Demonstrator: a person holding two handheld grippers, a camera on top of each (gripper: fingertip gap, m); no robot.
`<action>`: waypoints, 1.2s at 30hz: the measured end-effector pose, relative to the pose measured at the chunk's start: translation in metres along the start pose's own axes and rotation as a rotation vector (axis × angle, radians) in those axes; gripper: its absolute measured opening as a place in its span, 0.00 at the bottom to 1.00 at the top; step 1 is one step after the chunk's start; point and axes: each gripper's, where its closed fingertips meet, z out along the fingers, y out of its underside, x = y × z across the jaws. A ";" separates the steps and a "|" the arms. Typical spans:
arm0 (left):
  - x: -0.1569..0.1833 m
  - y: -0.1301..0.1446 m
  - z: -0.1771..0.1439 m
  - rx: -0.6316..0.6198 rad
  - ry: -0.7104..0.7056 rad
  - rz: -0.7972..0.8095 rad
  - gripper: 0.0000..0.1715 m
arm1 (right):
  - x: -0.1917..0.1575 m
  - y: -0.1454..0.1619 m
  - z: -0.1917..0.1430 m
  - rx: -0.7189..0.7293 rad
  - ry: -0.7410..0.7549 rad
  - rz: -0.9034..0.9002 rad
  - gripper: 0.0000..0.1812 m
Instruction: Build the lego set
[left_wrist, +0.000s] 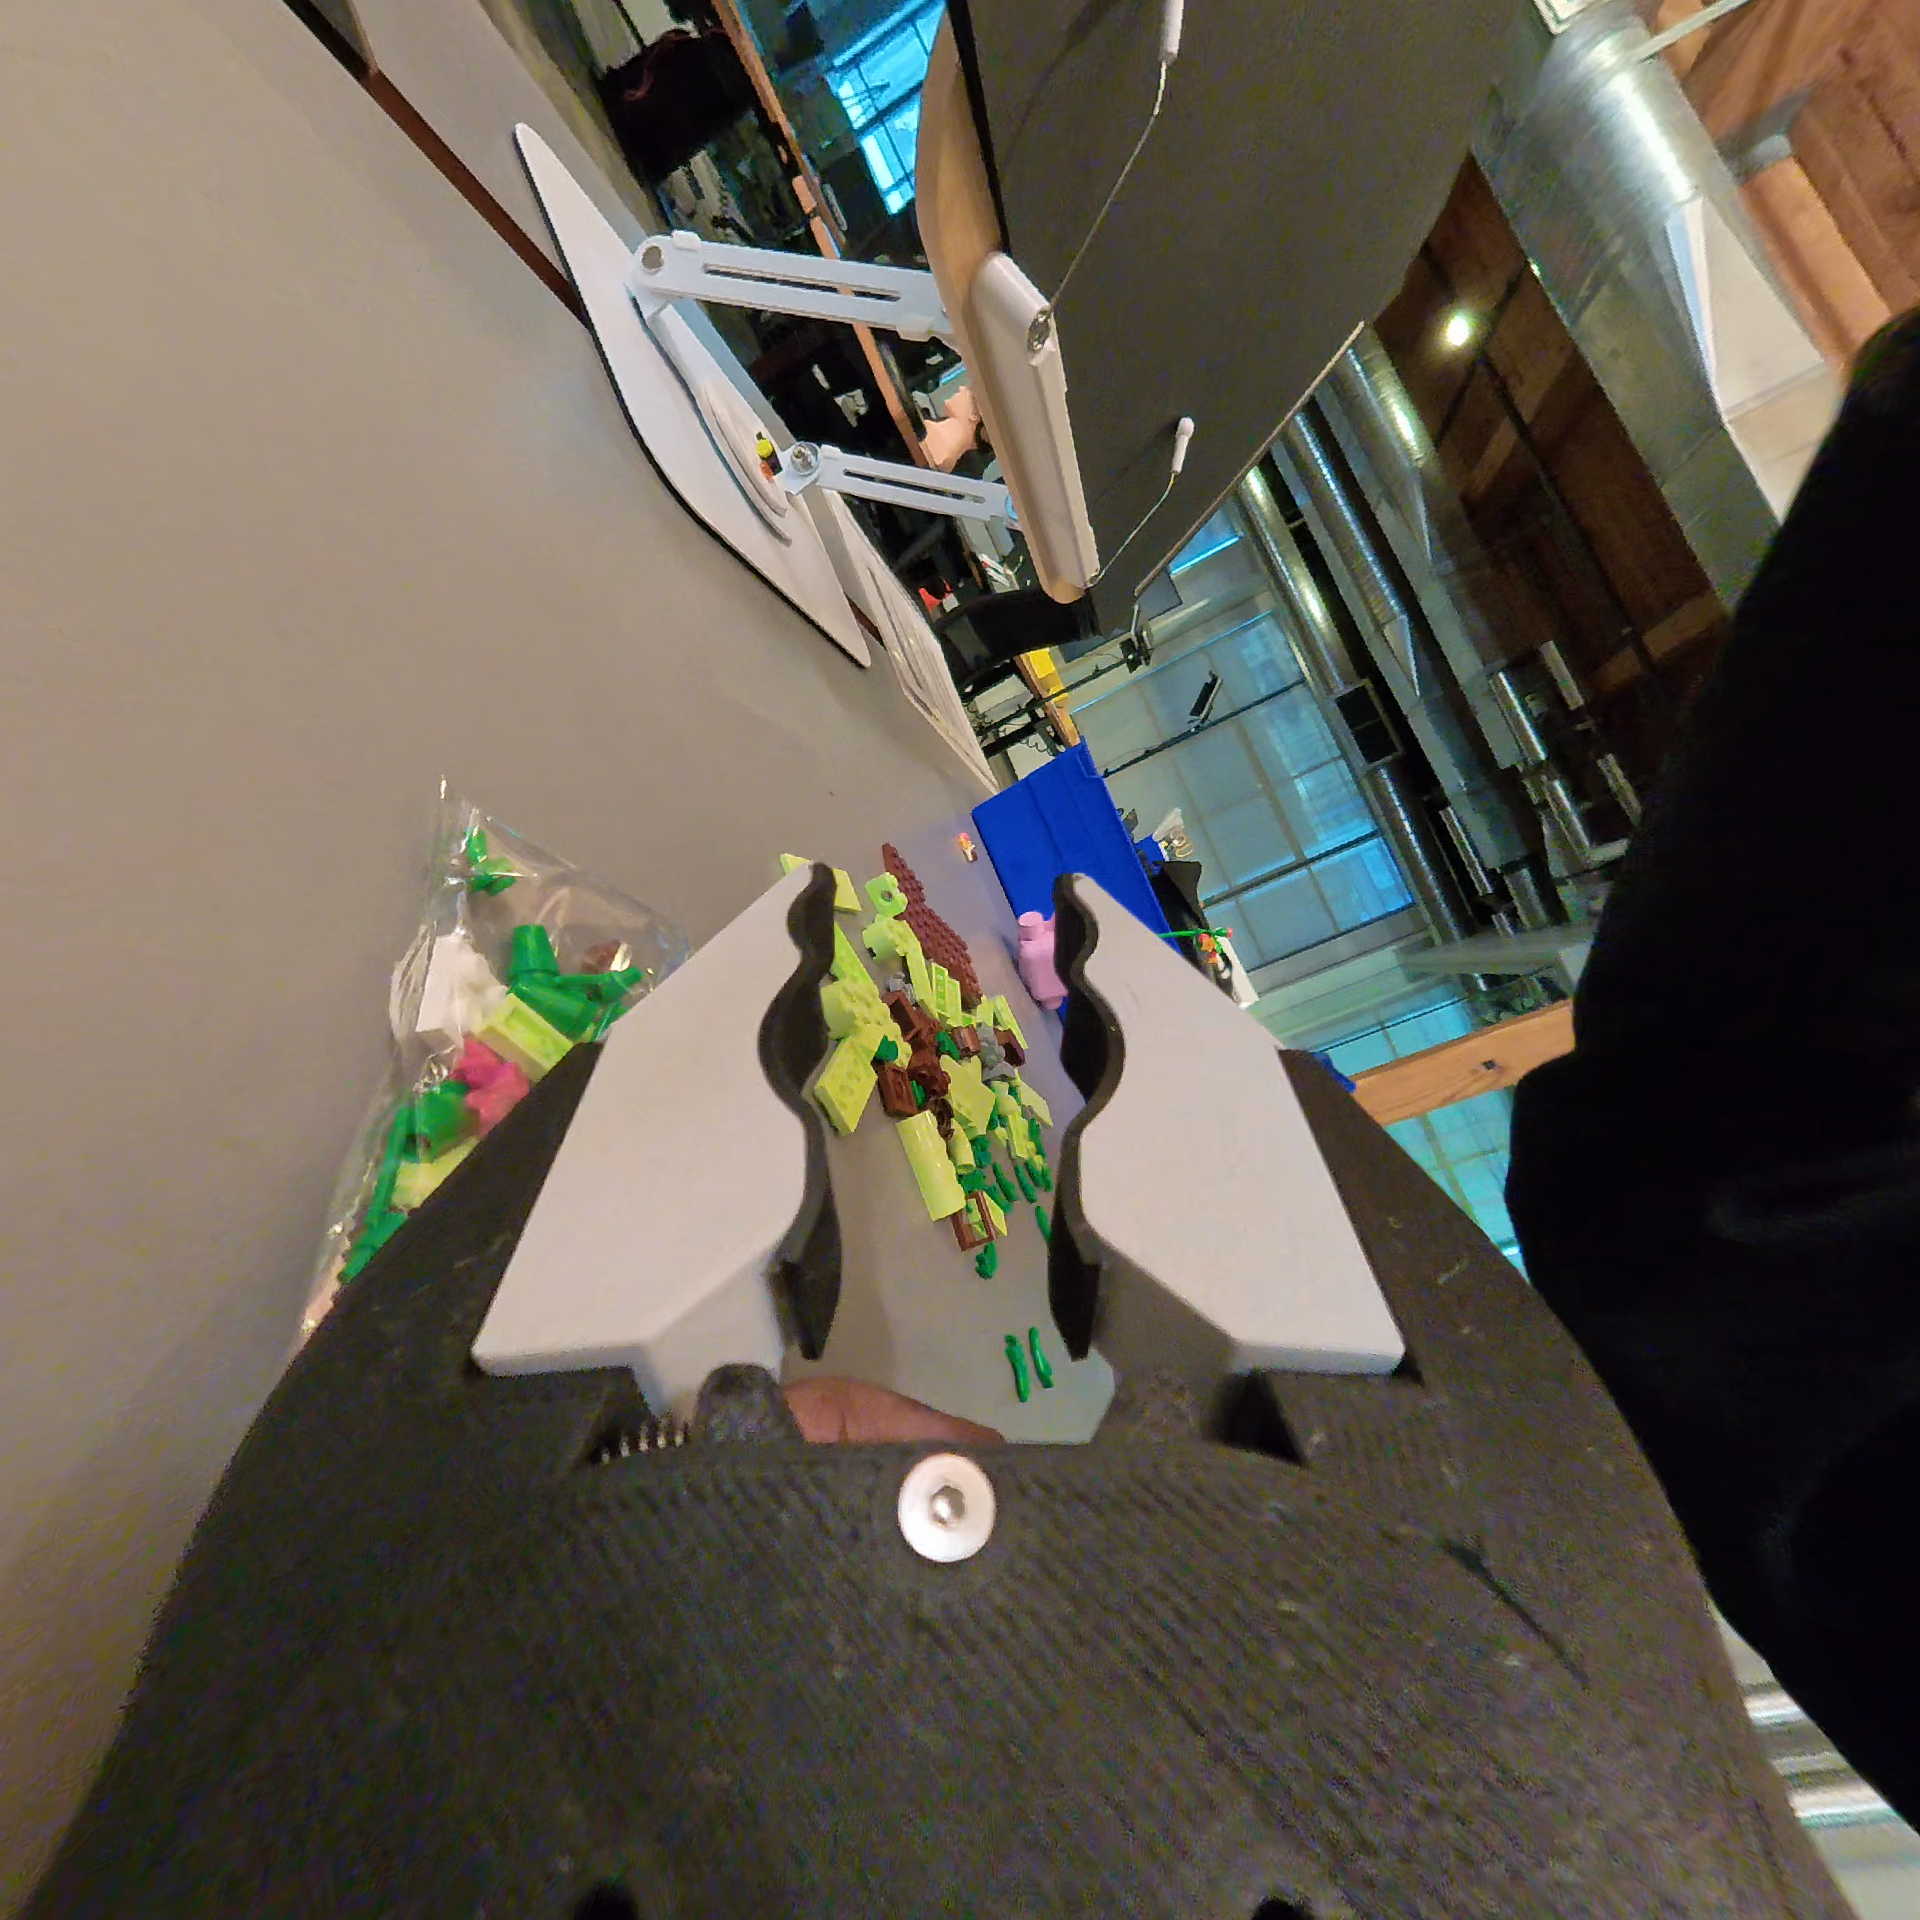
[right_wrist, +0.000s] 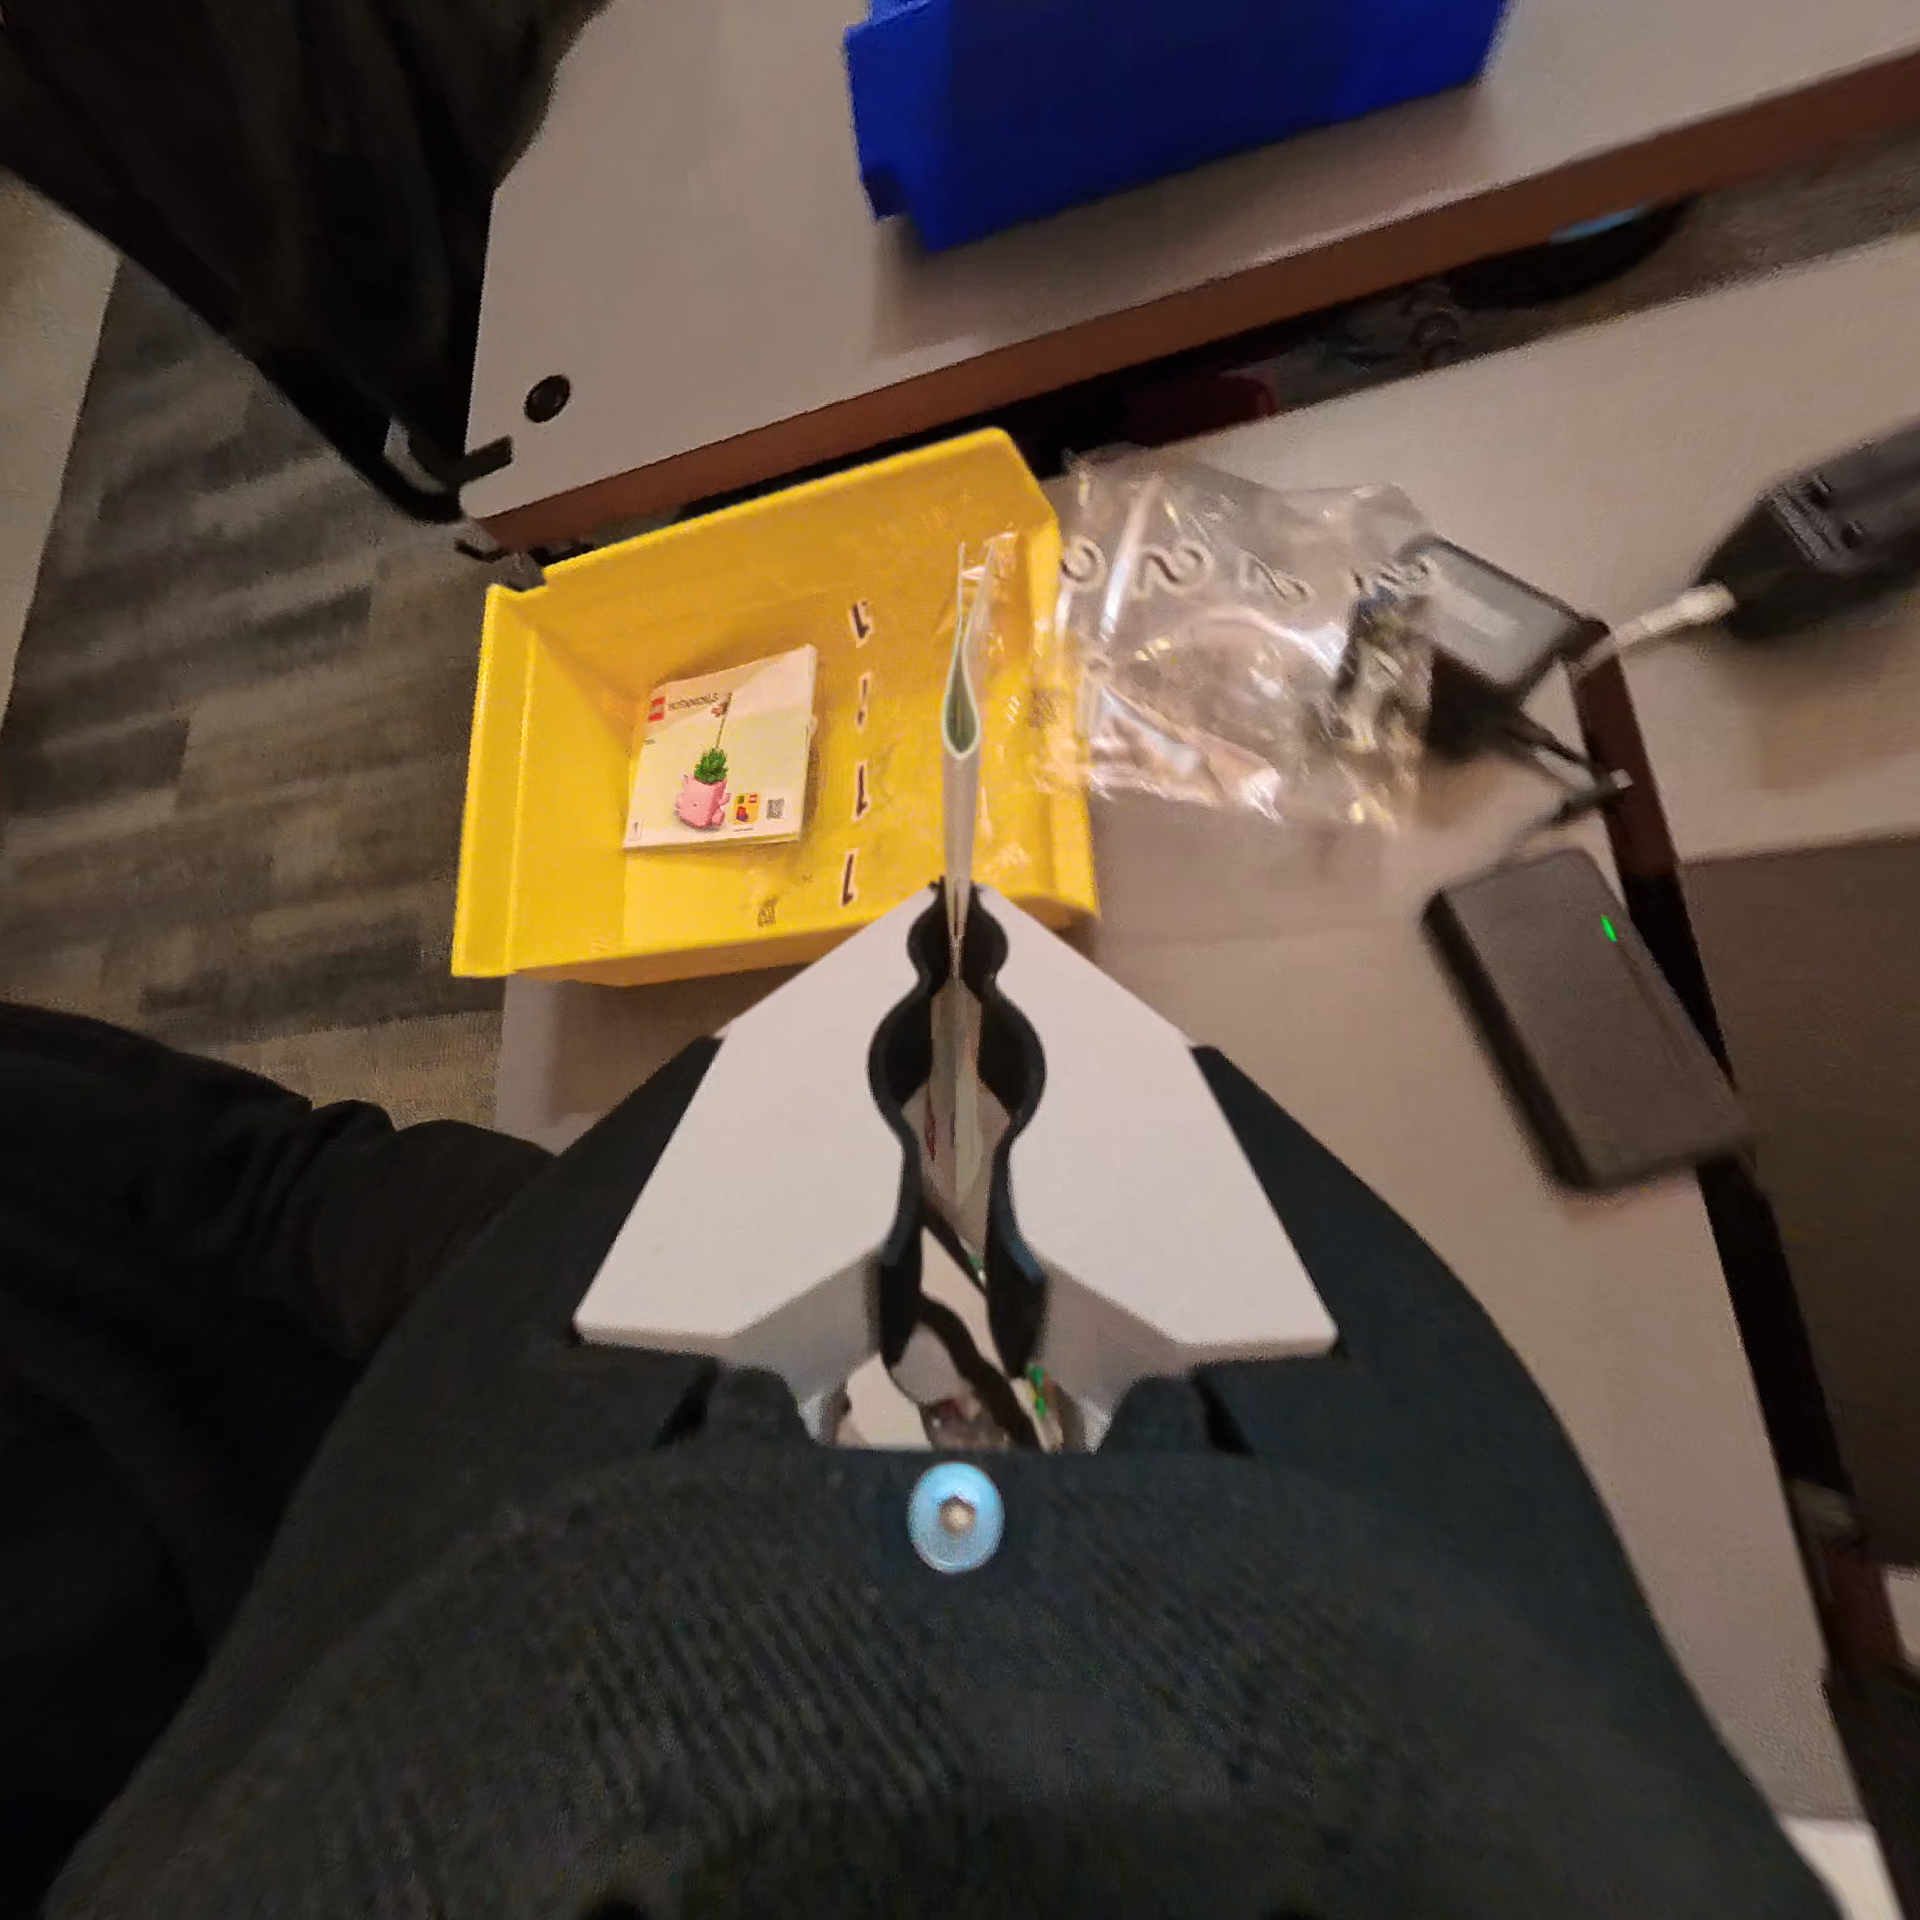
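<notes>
**A:** Where are the bricks?

**B:** On my left wrist camera, a loose pile of lime-green, brown and dark-green Lego pieces lies on the grey table. I see it through the gap of my left gripper, whose grey fingers stand wide apart and hold nothing. A brown studded plate sits at the pile's far end, and a small pink built piece stands just beside it. Left of the fingers lies a clear bag of green, lime, pink and white parts.

**A:** And your right side?

**B:** My right gripper is closed on a thin folded booklet, seen edge-on, which sticks out past the fingertips. It hangs over a yellow bin. Inside the bin, an instruction booklet lies flat on the floor of it.

**A:** What surrounds that?

**B:** Just right of the bin, an empty-looking clear plastic bag rests crumpled on the tabletop. Further right lie a black flat device with a green light and a black adapter with cables. A blue bin sits on the next table beyond. On the left camera, a white monitor-arm base stands at the table's far side.
</notes>
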 end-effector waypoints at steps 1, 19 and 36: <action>-0.001 0.000 0.000 0.000 -0.004 0.003 0.23 | 0.008 0.012 -0.011 0.021 0.022 0.034 0.00; 0.000 -0.002 -0.001 0.023 -0.022 0.050 0.23 | 0.125 0.147 -0.040 -0.105 0.532 0.176 0.23; 0.005 -0.002 0.000 0.027 0.004 0.039 0.23 | 0.064 0.041 0.125 -0.234 0.395 -0.912 0.34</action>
